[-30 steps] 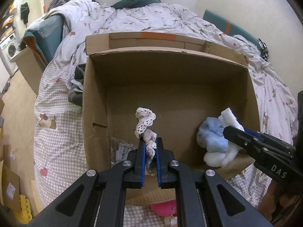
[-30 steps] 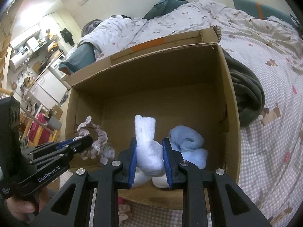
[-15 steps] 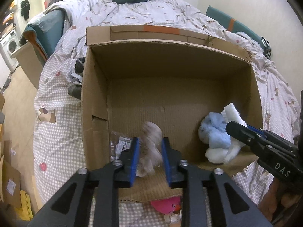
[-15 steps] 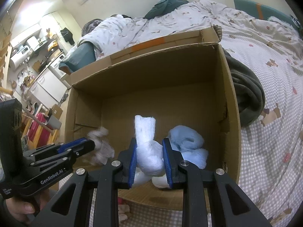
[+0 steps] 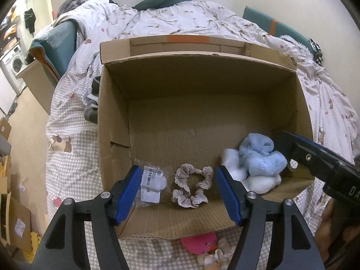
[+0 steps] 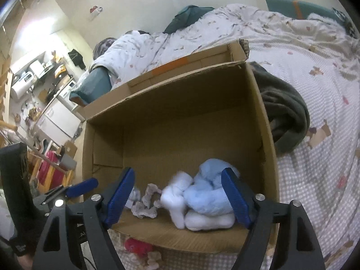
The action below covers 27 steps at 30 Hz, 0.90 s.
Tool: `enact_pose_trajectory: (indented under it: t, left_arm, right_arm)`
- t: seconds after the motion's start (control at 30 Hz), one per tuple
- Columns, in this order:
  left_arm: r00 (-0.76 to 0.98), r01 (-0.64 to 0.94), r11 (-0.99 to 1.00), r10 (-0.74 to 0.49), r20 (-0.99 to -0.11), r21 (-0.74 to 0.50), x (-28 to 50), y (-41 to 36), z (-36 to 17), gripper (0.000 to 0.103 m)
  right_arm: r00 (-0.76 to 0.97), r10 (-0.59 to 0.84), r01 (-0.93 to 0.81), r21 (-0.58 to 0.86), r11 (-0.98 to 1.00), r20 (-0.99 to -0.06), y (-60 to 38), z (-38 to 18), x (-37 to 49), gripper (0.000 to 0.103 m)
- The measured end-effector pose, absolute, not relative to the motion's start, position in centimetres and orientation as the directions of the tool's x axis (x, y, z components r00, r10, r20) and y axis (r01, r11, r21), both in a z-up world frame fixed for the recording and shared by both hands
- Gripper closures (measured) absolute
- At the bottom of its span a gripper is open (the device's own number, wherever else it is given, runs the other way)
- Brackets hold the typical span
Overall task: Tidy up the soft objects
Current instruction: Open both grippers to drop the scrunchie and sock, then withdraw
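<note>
An open cardboard box (image 5: 112, 121) (image 6: 265, 135) stands on the bed. On its floor lies a beige lace scrunchie (image 5: 191, 187) (image 6: 146, 202), loose below my left gripper (image 5: 177, 191), whose jaws are opening with nothing pressed between them. A white fluffy piece (image 5: 234, 168) (image 6: 175, 202) and a light blue fluffy one (image 5: 258, 155) (image 6: 209, 193) are heaped in the box's right corner. My right gripper (image 6: 177, 195) hangs over that heap, its jaws opening and off the white piece. A small plastic bag with a label (image 5: 150, 184) rests at the left.
A pink soft toy (image 5: 200, 244) (image 6: 137, 247) and a pale lacy piece (image 5: 213, 256) lie on the checked bedspread in front of the box. Dark folded cloth (image 6: 285, 117) sits right of the box, grey socks (image 5: 92, 103) to its left. Cardboard and household clutter fill the floor at left.
Both grippers have opened. The scrunchie dropped from the left one onto the box floor. The white fluffy piece fell from the right one onto the heap.
</note>
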<state>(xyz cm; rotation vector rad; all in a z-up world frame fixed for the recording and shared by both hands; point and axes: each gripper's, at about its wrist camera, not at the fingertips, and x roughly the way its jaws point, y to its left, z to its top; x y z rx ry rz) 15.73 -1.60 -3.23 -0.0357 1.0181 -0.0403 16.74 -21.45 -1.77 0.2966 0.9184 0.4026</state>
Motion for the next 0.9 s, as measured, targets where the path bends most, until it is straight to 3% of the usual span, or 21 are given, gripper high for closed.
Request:
enact_pose_trajectory:
  t: [0.6, 0.9]
  left_arm:
    - [0.537, 0.017, 0.998, -0.057, -0.842, -0.056, 14.4, -1.3, -2.6, 0.038]
    - [0.586, -0.027, 0.999, 0.030, -0.810, 0.018, 11.7, -0.1, -0.8, 0.038]
  right_arm:
    - [0.514, 0.432, -0.185, 0.397, 0.899, -0.741, -21.1, -2.6, 16.6, 0.019]
    - [0.542, 0.407, -0.170, 0.378, 0.910, -0.735, -22.3, -1.6, 15.3, 0.019]
